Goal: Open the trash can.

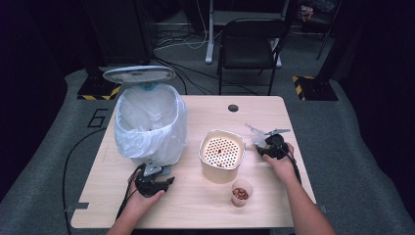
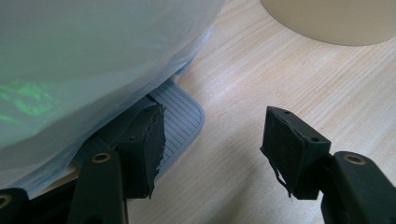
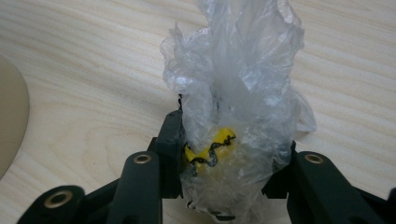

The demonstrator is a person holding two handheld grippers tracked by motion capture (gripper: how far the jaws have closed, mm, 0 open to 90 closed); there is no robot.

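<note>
Pinching a crumpled plastic bag, the right gripper — left gripper wide beside the lined bin.

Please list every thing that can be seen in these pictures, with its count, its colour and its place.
Pedal bin: one, white bag liner, lid up, table's left part.
Bin pedal: one, grey, ribbed, at the bin's foot.
Perforated container: one, cream, table's middle.
Small cup: one, clear, brown pieces inside, near the front edge.
Crumpled plastic bag: one, clear, something yellow inside, between the right gripper's jaws.
Table: one, light wood.
Folding chair: one, black, behind the table.
Left gripper: black, jaws apart, by the pedal.
Right gripper: black, holds the bag.
</note>
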